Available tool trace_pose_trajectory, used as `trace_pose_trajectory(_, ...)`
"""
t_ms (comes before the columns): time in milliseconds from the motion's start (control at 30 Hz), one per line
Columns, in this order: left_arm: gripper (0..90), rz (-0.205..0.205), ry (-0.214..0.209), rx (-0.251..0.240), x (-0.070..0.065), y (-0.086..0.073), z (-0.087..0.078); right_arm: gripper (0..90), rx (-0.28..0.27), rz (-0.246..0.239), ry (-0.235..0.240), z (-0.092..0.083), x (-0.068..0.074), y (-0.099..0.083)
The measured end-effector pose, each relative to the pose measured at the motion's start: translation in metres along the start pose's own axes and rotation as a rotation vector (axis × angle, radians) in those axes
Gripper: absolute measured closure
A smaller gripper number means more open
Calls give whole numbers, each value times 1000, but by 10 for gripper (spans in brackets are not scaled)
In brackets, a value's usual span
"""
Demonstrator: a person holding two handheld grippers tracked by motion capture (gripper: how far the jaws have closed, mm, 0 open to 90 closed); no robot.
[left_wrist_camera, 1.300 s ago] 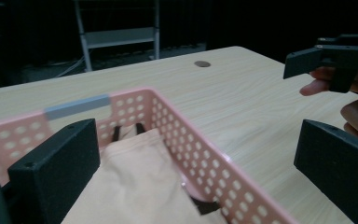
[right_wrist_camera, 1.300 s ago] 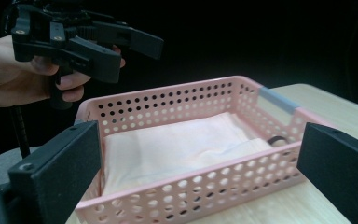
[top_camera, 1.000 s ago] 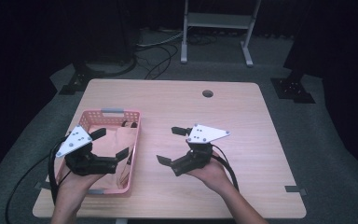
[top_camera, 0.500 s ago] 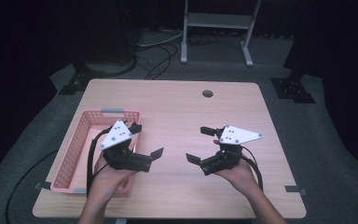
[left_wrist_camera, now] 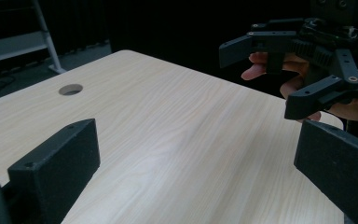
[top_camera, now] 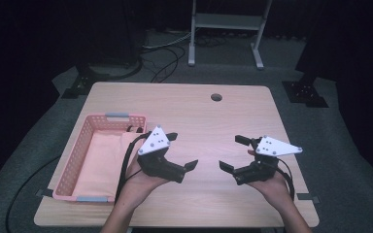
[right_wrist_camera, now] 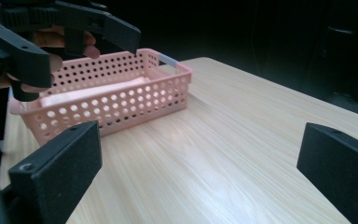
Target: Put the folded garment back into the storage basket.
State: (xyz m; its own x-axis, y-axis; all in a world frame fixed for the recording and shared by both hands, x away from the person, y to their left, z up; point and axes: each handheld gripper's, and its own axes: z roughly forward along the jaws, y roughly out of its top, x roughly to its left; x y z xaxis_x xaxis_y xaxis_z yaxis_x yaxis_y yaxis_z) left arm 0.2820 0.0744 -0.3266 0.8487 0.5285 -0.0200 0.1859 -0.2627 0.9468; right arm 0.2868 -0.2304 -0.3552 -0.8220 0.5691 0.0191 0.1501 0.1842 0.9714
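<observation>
Over table [top_camera: 213, 116]: both grippers agape.

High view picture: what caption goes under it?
Two open hand-held grippers, left and right, face each other beside a pink plastic basket.

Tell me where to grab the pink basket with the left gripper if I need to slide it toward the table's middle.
Probably the long right wall of the pink basket, nearest the left gripper. Come from above, one jaw inside and one outside: the rim is thin, upright and open-topped, and the jaws stand wide open.
</observation>
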Motion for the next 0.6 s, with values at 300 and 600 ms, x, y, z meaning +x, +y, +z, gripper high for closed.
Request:
trace_pose_trajectory(300,0,37,-44,37,-13,-10,21,0,34,13,-46,-16,-6,-19)
trace_pose_trajectory(600,0,50,-68,103,-23,-25,41,0,81,23,-87,-31,-10,-42)
